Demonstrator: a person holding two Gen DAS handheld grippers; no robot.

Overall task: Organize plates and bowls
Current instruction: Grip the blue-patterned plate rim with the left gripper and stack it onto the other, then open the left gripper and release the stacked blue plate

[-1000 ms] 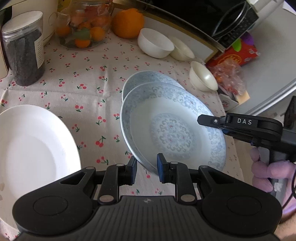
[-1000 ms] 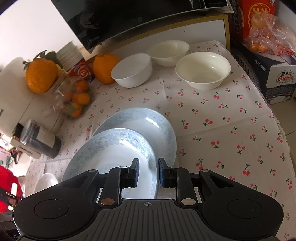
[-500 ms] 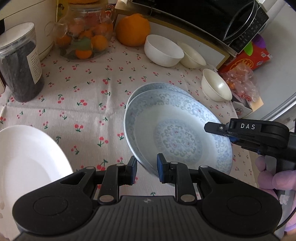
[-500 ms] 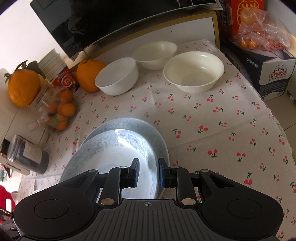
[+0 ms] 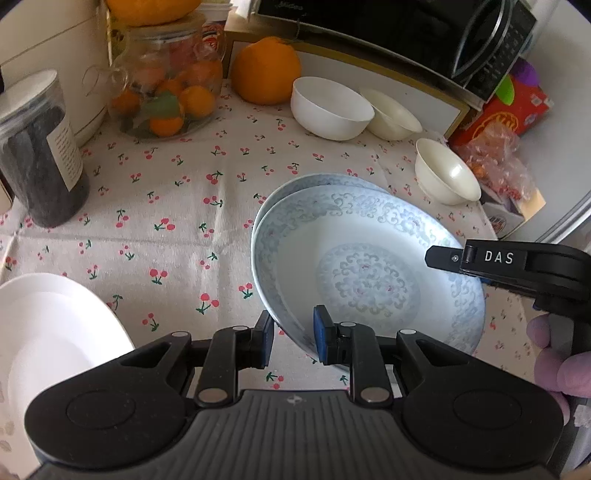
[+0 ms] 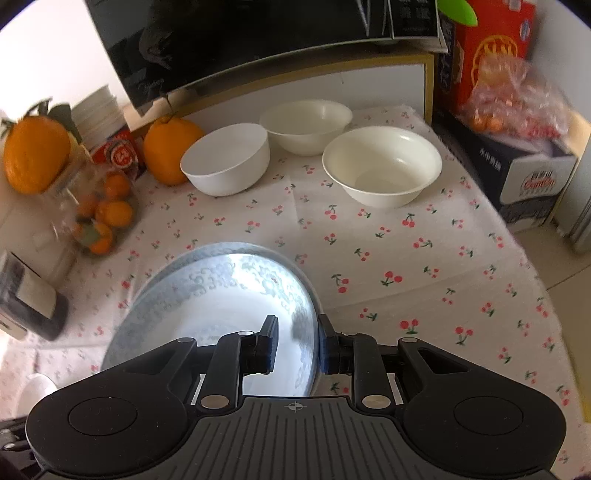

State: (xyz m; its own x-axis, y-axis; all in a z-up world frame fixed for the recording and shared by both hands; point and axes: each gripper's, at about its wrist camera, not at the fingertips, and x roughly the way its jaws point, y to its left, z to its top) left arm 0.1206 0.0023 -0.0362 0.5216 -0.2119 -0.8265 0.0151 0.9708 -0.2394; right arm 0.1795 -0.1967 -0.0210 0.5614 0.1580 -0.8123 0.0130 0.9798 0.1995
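A blue-patterned plate (image 5: 365, 269) is held over a second blue-patterned plate (image 5: 317, 182) that lies on the cherry-print tablecloth. My left gripper (image 5: 293, 338) is shut on the near rim of the upper plate. My right gripper (image 6: 295, 341) is shut on the plate's (image 6: 229, 302) right rim; its finger also shows in the left wrist view (image 5: 476, 258). The lower plate's rim (image 6: 258, 248) shows just beyond. Three white bowls (image 6: 227, 158) (image 6: 306, 125) (image 6: 382, 168) stand at the back. A white plate (image 5: 48, 332) lies at the left.
A large orange (image 5: 266, 70), a glass jar of small oranges (image 5: 166, 85) and a dark jar (image 5: 37, 147) stand at the back left. A microwave (image 5: 406, 33) and boxes with a snack bag (image 6: 513, 107) line the back and right. The table edge (image 6: 546, 280) runs on the right.
Both grippers have carried the upper plate further over the lower one, so less of the lower plate shows. The grips have not changed.
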